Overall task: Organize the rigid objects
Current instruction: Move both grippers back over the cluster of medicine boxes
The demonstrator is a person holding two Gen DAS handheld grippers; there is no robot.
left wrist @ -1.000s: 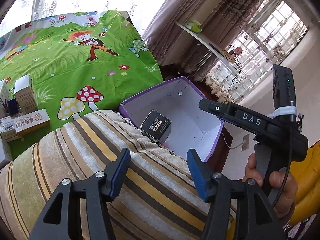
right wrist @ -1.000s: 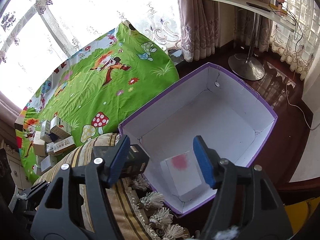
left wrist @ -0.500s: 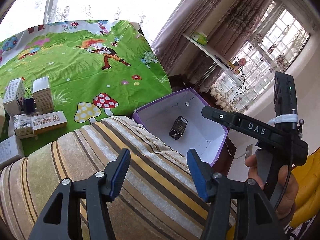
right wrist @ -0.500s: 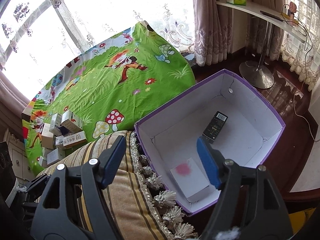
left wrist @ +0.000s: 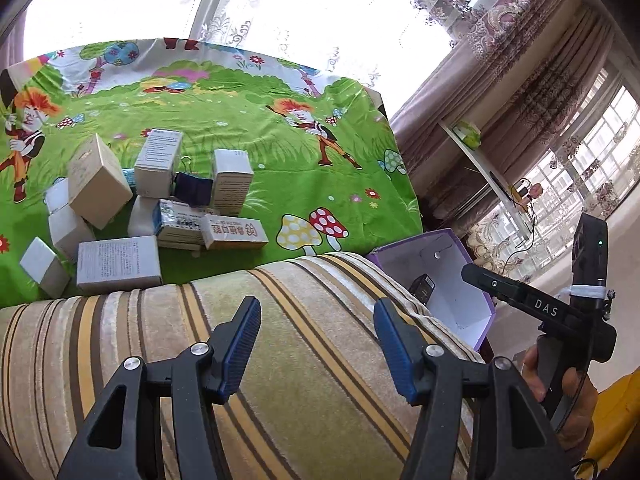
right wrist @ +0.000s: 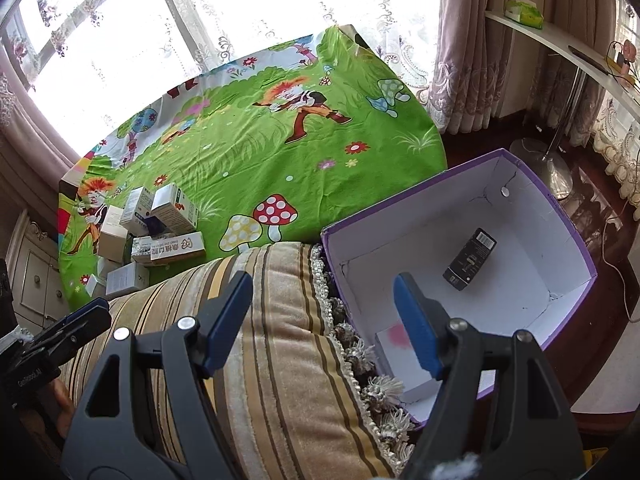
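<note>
A small black box [right wrist: 470,259] dropped a moment ago lies flat in the purple bin [right wrist: 568,216], both right gripper [right wrist: 326,320] and left gripper [left wrist: 316,340] fingers parted and empty, apparently heading for more cartons [left wrist: 152,204] left of the bin.

Black tool [left wrist: 316,344]; blue ribbed pads [left wrist: 240,344]

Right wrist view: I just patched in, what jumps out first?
The bright green cartoon cloth with mushrooms fills the middle, with a pile of small boxes at its left end. At right, the purple bin stands open, a black box lying flat on its white floor and a white box with a pink spot near its front corner. The right claw is open and empty above a striped cushion.
</note>
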